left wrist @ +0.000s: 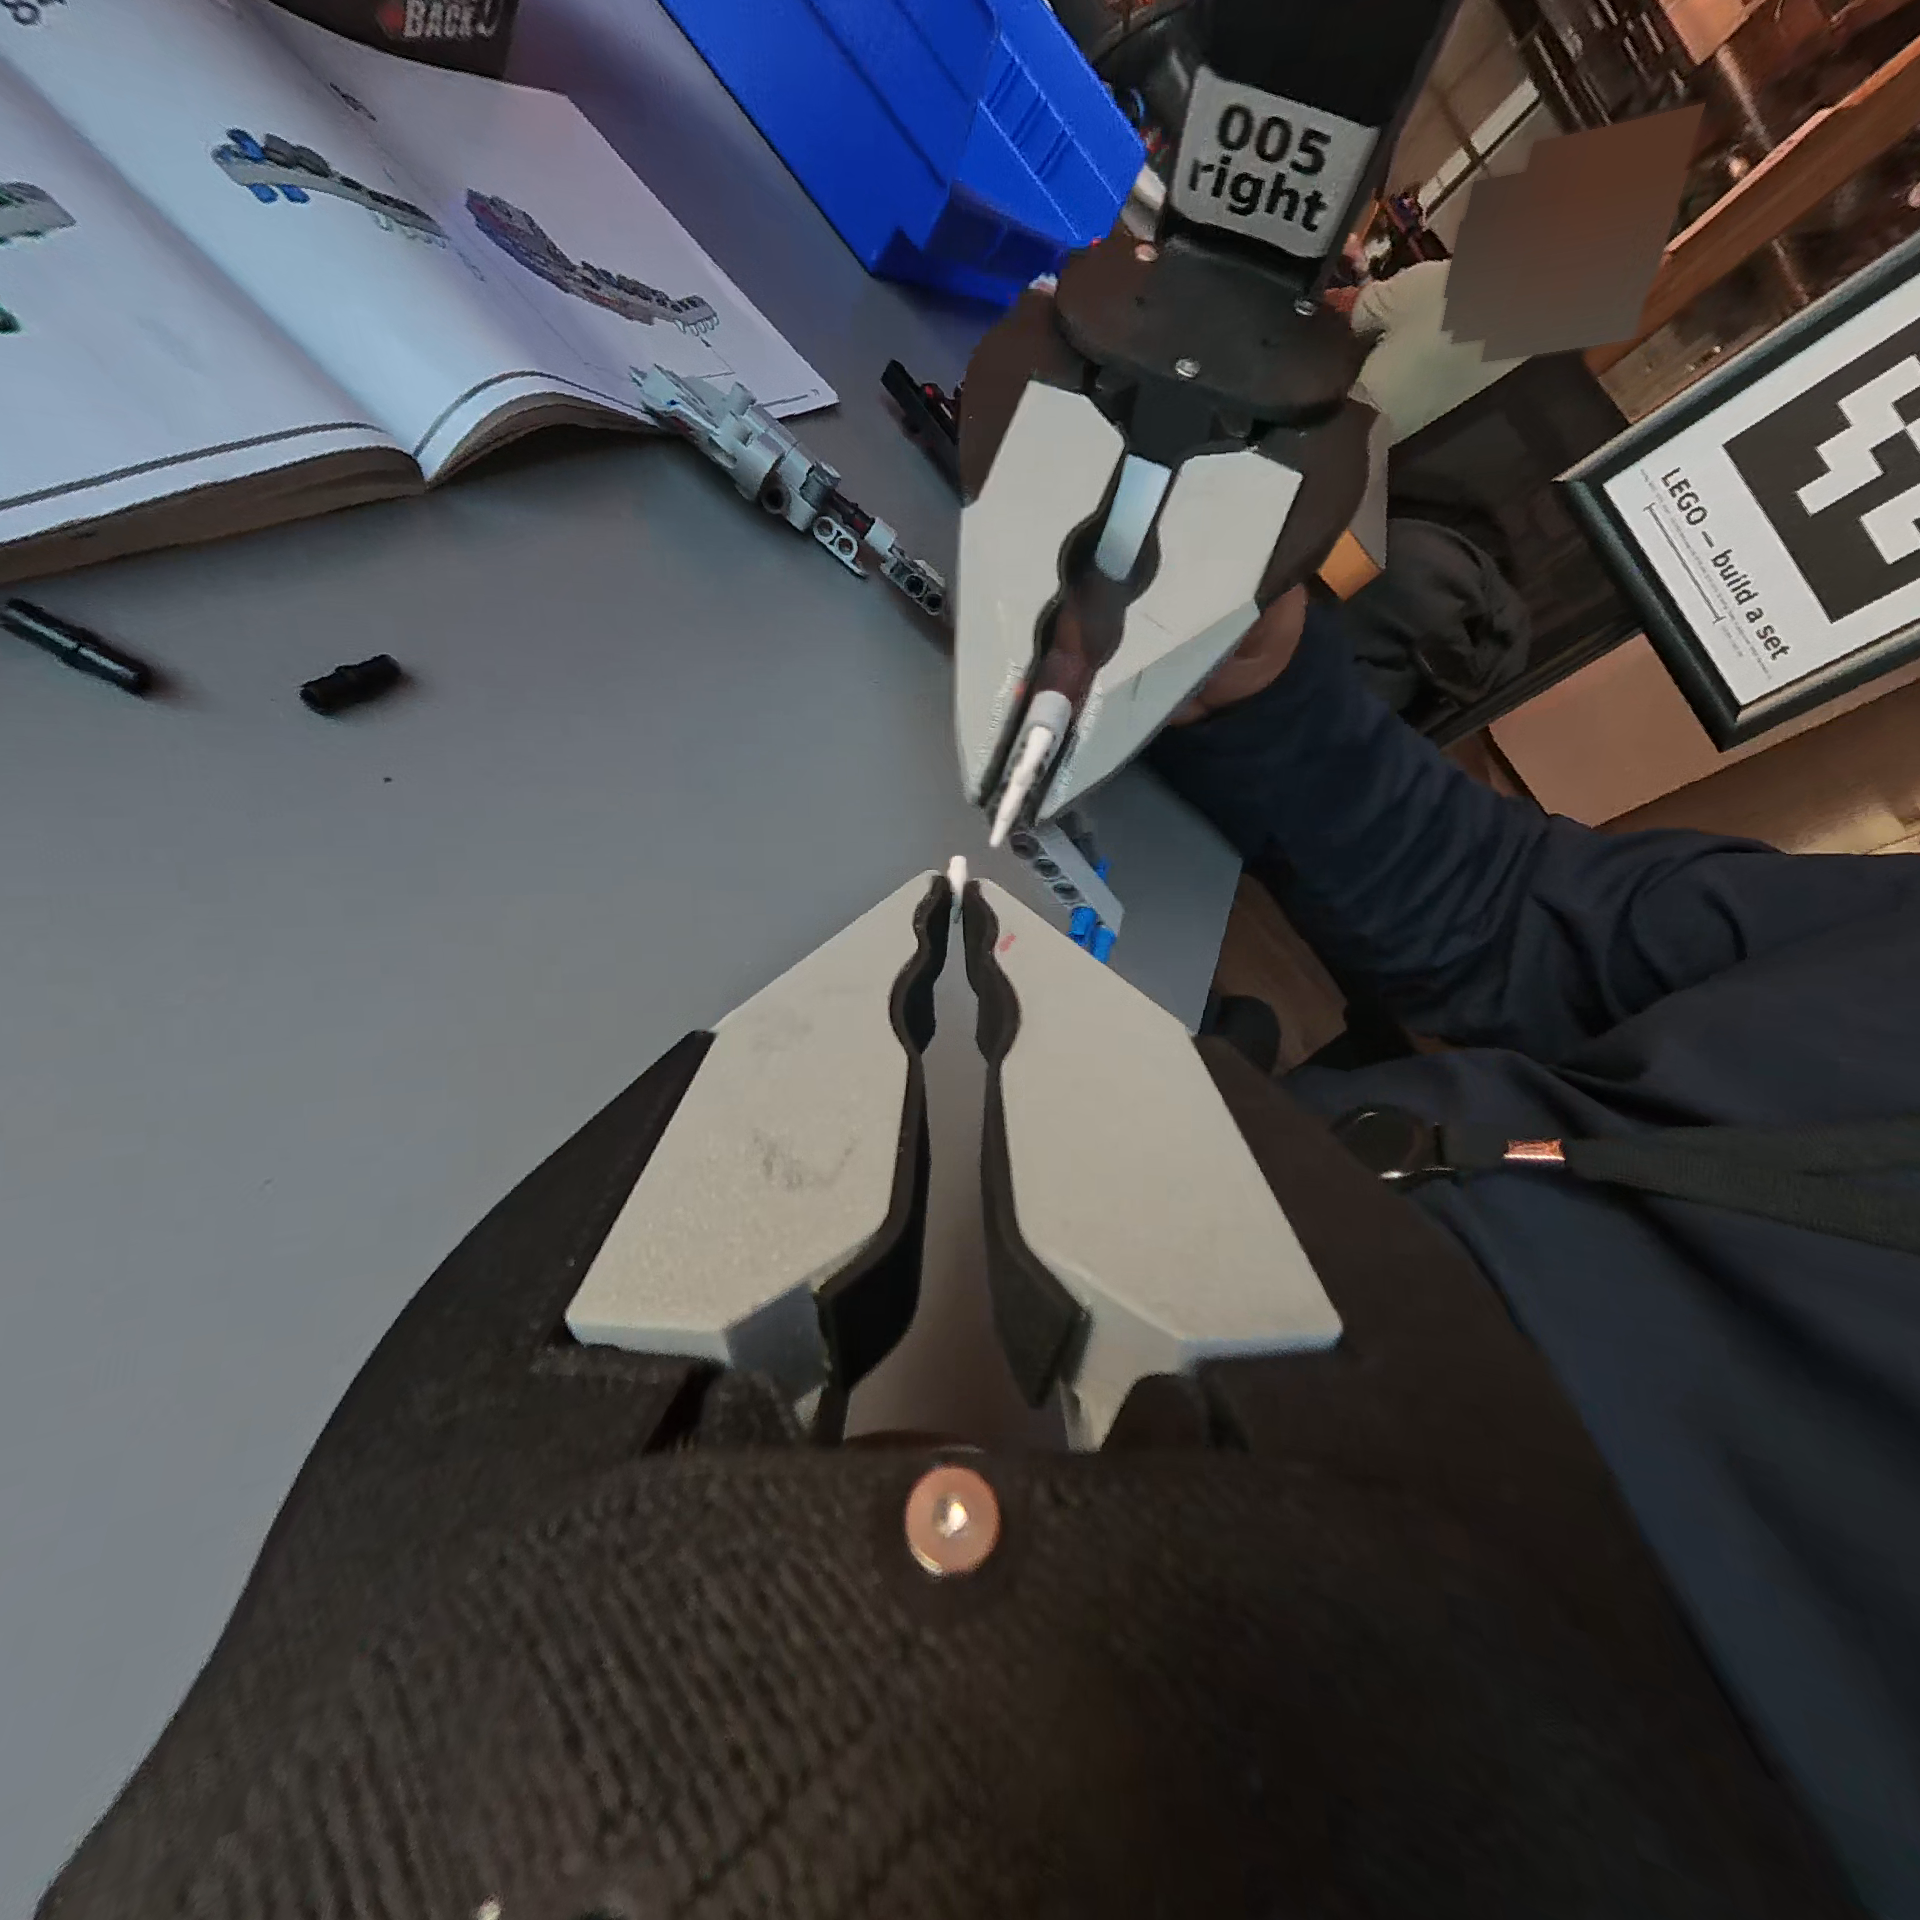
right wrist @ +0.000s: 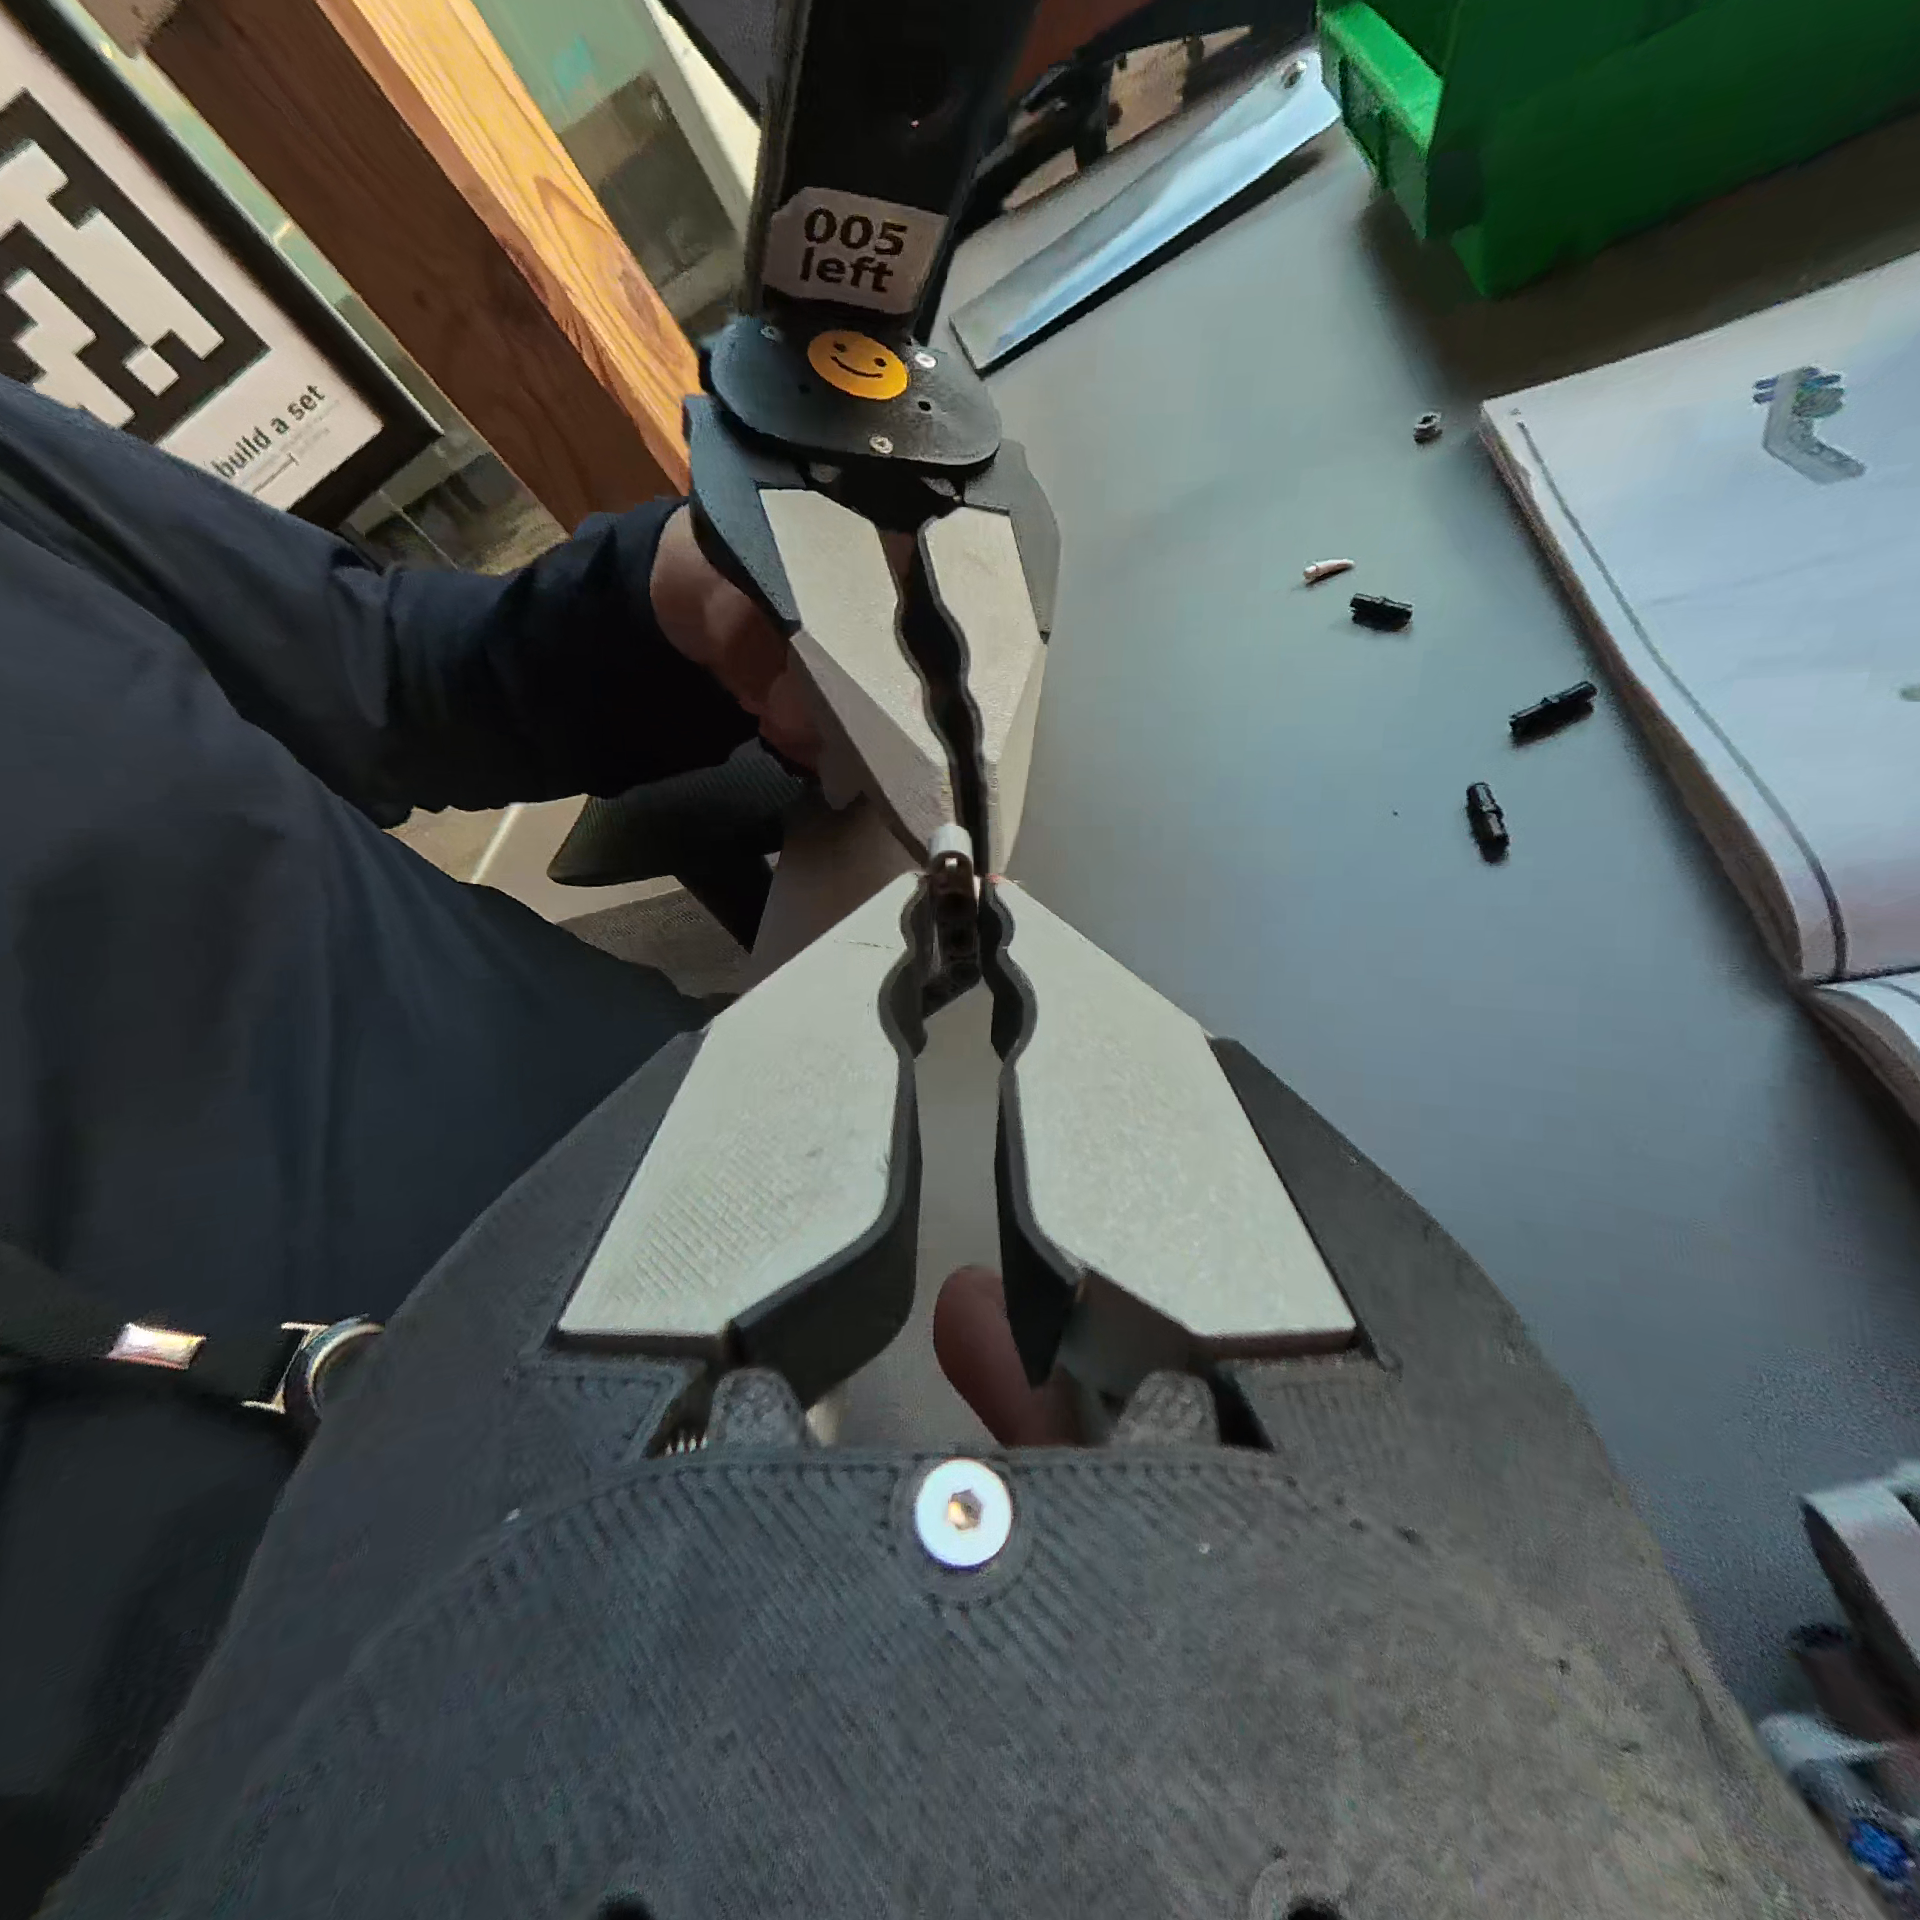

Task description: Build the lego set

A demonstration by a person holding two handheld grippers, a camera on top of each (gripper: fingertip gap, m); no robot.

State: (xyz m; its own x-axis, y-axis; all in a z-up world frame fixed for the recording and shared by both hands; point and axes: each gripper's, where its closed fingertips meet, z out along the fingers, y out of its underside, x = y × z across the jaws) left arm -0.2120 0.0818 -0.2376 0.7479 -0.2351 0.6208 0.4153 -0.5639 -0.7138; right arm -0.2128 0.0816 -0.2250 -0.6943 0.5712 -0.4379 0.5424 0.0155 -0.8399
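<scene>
Left wrist view: my left gripper (left wrist: 956,883) pinches a white pin (left wrist: 956,871), tip outward. My right gripper (left wrist: 1006,805) pinches a white piece (left wrist: 1023,774) — pointing back at it, just apart, near the table's (left wrist: 520,935) edge.

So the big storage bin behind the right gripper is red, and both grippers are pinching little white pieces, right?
Not quite. The storage bin behind the right gripper is blue, not red, as the left wrist view shows. The rest holds: the right gripper and the left gripper are each pinching a small white piece.

Grey table (left wrist: 312,935) carries open booklet (left wrist: 260,312), blue bin (left wrist: 935,135), loose black pins (left wrist: 348,683).
</scene>
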